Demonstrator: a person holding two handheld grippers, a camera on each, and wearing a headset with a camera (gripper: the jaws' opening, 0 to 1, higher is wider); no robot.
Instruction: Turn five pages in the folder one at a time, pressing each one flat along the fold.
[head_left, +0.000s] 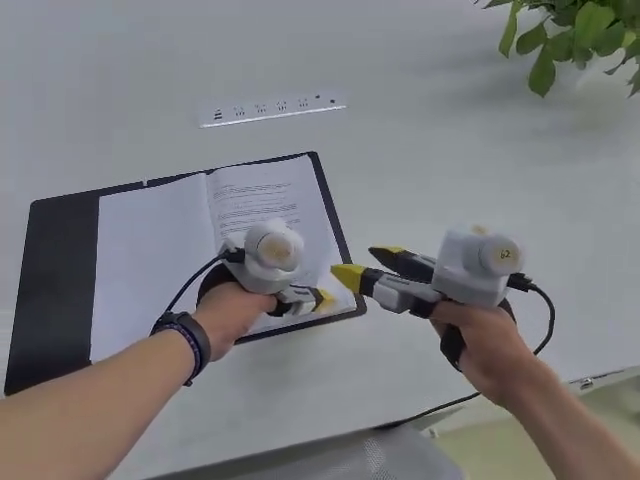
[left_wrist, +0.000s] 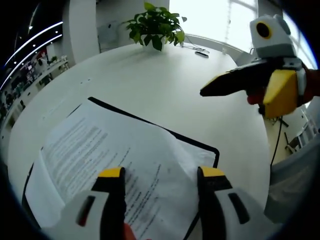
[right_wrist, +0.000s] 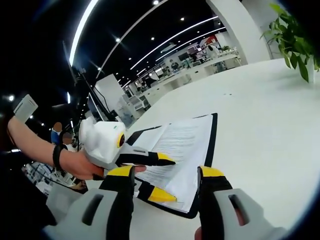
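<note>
Jaws of the left gripper (head_left: 312, 299) stand apart, their yellow tips low over the lower right corner of the printed page (head_left: 265, 205); whether they touch the sheet cannot be told. Jaws of the right gripper (head_left: 370, 264) are likewise spread and hold nothing. They point toward the folder's right edge from just beside it, over the bare table (head_left: 450, 150).

Folder (head_left: 60, 260): black cover, lying open and flat on the white table in front of the person, spine running away from the viewer. Its left side carries a plain white sheet (head_left: 150, 260); its right side carries the printed page, which in the left gripper view bows slightly upward between that gripper's tips.

Right gripper view: the left gripper lies across the near corner of the folder, one tip above the other, with a hand (right_wrist: 82, 165) wrapped around its body and a dark wristband (right_wrist: 57, 156) on the arm.

Background: a white power strip (head_left: 272, 108) is set in the table beyond the folder, well apart from it. A leafy green plant (head_left: 575, 35) stands at the far right.
</note>
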